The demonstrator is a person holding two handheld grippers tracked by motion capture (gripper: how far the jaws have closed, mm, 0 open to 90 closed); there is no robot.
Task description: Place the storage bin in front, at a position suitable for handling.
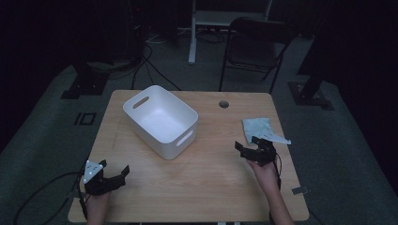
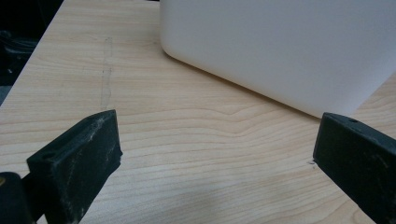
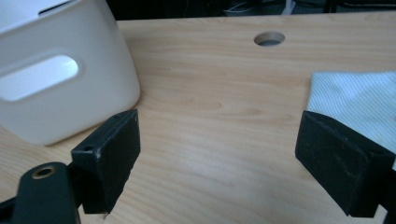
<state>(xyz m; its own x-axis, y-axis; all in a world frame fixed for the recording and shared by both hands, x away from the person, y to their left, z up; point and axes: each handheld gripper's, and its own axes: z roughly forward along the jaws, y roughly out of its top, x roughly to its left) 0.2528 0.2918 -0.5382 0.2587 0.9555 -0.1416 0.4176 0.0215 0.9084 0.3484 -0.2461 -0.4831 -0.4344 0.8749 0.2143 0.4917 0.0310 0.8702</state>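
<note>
A white plastic bin (image 1: 162, 119) with handle slots stands empty on the wooden table (image 1: 206, 178), left of centre. Its side wall (image 2: 280, 46) fills the top of the left gripper view, and its slotted end (image 3: 56, 79) is at the left of the right gripper view. A pale blue folded cloth (image 1: 261, 130) lies near the table's right edge. My left gripper (image 1: 113, 169) hovers open at the front left corner, nothing between its jaws. Just in front of the cloth (image 3: 355, 98), my right gripper (image 1: 248, 143) is open, its right jaw overlapping the cloth's near edge.
A round cable hole (image 1: 224, 104) sits at the table's far edge. Beyond the table stand a dark folding chair (image 1: 256, 47) and a white desk frame (image 1: 193, 33). Cables lie on the floor at left. A small tag (image 1: 300, 191) lies at the front right edge.
</note>
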